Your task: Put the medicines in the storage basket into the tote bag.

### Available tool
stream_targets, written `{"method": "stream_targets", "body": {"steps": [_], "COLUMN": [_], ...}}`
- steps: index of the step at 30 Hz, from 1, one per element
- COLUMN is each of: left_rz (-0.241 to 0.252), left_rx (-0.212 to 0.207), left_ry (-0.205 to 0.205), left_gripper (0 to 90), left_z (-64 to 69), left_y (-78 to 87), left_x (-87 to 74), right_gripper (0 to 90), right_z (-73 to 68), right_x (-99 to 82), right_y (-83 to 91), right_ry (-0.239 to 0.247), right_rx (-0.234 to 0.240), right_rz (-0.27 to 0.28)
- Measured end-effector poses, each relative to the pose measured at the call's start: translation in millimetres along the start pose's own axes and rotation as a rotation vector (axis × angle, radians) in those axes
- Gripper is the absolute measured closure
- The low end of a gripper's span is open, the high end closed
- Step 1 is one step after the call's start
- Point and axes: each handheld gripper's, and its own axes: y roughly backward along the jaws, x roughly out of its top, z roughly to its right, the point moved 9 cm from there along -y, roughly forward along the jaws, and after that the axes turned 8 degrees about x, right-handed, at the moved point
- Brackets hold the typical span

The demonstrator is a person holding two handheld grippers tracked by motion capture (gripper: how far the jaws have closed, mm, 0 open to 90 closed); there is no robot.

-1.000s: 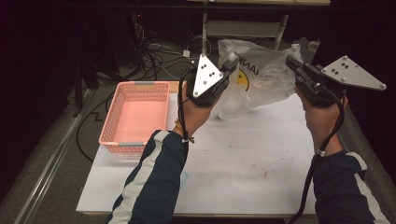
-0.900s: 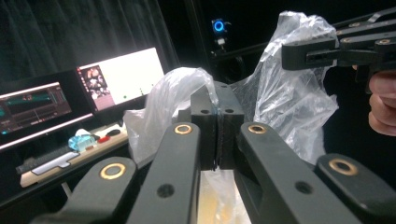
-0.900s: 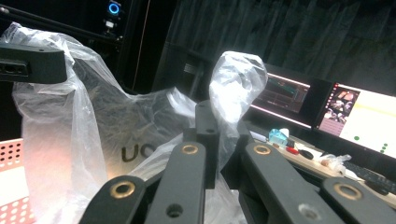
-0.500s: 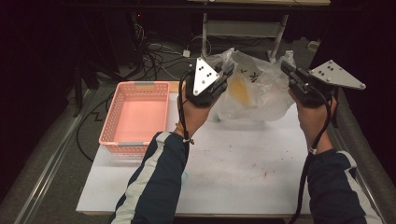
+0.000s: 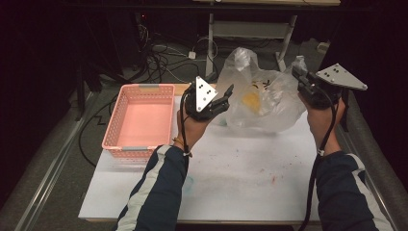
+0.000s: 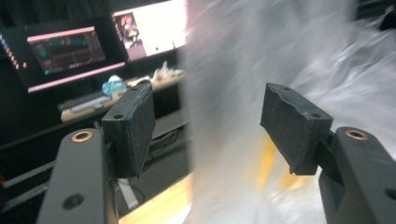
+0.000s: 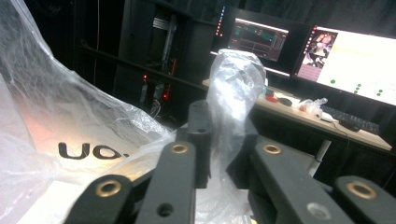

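Note:
A clear plastic bag (image 5: 264, 108) with yellow and black print stands crumpled at the far middle of the white table (image 5: 240, 178). My right gripper (image 5: 297, 72) is shut on the bag's twisted right handle (image 7: 231, 79), which sticks up between its jaws. My left gripper (image 5: 227, 96) is at the bag's left side with its jaws open. In the left gripper view, blurred bag plastic (image 6: 224, 70) lies between the two separated pads (image 6: 133, 128). The bag's left handle (image 5: 240, 55) stands free above that gripper.
A pink mesh basket (image 5: 137, 147) with nothing in it sits on the table's left part. Cables (image 5: 159, 53) and a metal stand (image 5: 250, 29) lie beyond the far edge. Lit monitors (image 7: 261, 39) on a desk stand farther off.
My left gripper has dropped lower and come nearer the person, off the bag's left handle. The right gripper moved left with its handle, and the bag has bunched up.

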Motion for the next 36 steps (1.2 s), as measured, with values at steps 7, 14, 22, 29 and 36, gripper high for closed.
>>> {"method": "stream_targets", "body": {"steps": [7,14,22,29,36], "left_rz": [-0.070,-0.134,-0.156,-0.173,-0.173], "left_rx": [-0.029,-0.003,0.038,0.071,0.079], "left_ry": [-0.011,-0.058,-0.082,-0.046,-0.048], "left_gripper": [34.2,51.2,87.1,87.0,84.9], "left_z": [-0.1,2.2,-13.7,-27.2,-29.9], "left_y": [-16.4,-34.0,-46.6,-47.9,-43.0], "left_x": [-16.5,-28.9,-24.4,-30.2,-32.3], "right_gripper": [49.7,40.0,33.9,31.4,30.9], "right_z": [2.7,5.1,20.5,17.7,-0.5], "right_x": [8.5,28.3,31.4,33.6,6.5], "right_y": [7.0,22.4,39.6,63.4,72.6], "right_ry": [0.026,0.031,0.048,0.037,0.053], "right_rx": [-0.036,-0.054,-0.090,-0.065,-0.031], "right_rz": [0.028,0.071,0.086,0.118,0.102]}}
